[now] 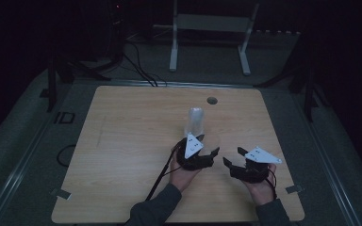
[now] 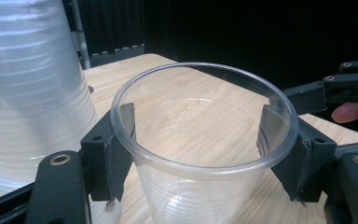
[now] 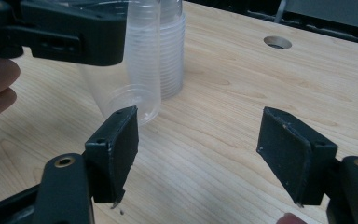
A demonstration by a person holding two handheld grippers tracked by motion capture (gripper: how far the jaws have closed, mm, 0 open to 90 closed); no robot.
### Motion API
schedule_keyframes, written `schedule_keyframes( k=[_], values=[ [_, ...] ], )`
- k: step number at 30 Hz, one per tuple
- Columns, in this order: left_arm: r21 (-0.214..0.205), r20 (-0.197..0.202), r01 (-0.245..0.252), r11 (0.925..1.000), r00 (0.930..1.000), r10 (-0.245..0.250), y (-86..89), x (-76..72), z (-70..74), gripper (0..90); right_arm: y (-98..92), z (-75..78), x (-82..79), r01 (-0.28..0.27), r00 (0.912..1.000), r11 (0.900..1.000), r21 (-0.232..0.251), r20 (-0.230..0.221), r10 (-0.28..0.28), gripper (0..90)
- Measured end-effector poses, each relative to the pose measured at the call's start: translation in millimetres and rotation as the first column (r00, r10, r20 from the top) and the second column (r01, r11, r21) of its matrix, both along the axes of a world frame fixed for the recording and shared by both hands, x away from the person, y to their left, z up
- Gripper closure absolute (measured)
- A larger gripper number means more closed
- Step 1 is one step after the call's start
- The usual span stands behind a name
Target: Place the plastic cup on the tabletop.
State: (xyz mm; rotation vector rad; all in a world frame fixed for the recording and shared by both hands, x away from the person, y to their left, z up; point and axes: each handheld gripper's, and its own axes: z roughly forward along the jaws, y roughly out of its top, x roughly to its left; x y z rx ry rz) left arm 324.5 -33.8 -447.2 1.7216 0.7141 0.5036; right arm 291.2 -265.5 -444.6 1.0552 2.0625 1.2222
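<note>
The left gripper clasped a clear ribbed plastic cup beside the stack of clear cups, the right gripper gaped empty; squeezing harder might have buckled its thin wall.

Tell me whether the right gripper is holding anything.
No. The right gripper has open jaws with bare table between them.

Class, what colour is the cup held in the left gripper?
Clear, colourless plastic cup, with wood showing through; seen best in the left gripper view.
</note>
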Motion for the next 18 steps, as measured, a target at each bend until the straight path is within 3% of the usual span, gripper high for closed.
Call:
schedule_keyframes(
  k=[18],
  values=[
    [0.012, -0.016, 0.004, 0.9999, 0.9999, -0.004, -4.6, 2.7, -8.6, 28.4, -0.3, 0.0, 0.0, 0.001, 1.0, 1.0, 0.0, 0.0, -0.001, 28.8]
  ],
)
